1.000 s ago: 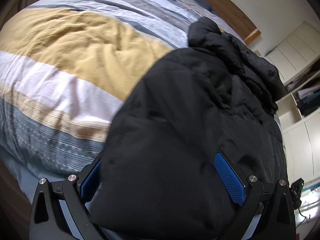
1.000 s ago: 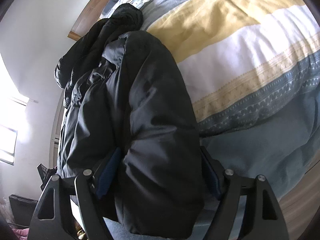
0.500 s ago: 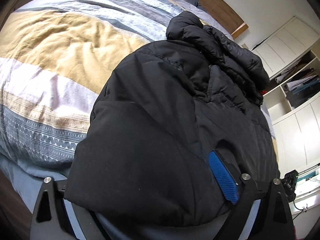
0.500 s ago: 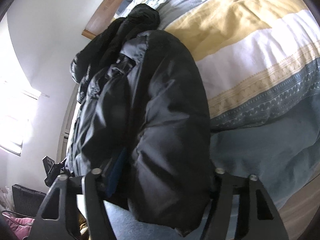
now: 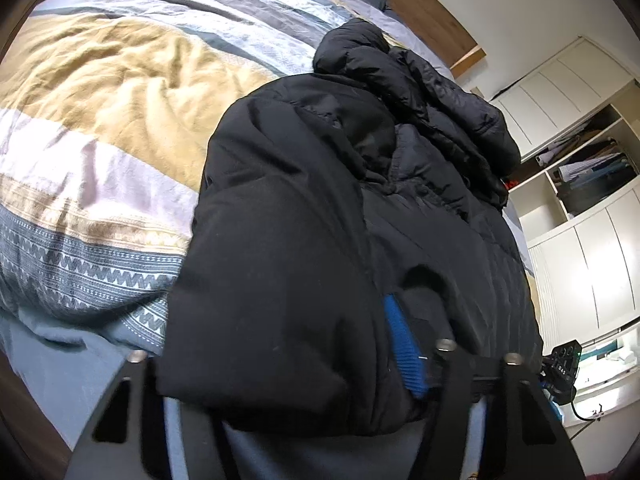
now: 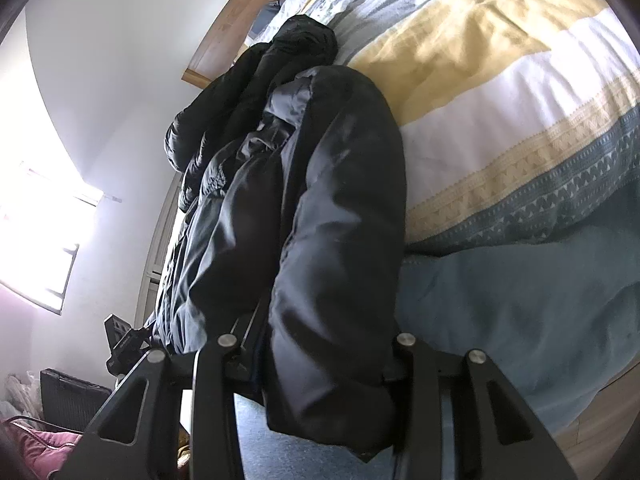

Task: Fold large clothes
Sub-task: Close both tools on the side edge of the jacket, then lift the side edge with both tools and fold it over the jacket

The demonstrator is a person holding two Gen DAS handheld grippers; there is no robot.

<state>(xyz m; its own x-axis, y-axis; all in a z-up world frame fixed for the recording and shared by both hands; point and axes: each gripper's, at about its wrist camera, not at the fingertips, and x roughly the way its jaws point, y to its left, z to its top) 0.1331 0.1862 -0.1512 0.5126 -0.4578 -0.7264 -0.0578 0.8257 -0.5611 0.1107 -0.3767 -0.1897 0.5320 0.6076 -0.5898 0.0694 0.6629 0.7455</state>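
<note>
The black puffer jacket (image 5: pixel 304 216), lying on the striped bed (image 5: pixel 100 128), is pinched at its near hem by both the left gripper (image 5: pixel 276 364) and right gripper (image 6: pixel 320 344); bulky, soft and probably slippery, it wants deep hem grips.

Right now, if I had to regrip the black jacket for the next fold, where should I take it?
Probably by the thick near hem of the black jacket, coming in from the foot of the bed. That rolled edge overhangs toward you and already sits between the fingers of the left gripper and right gripper.
</note>
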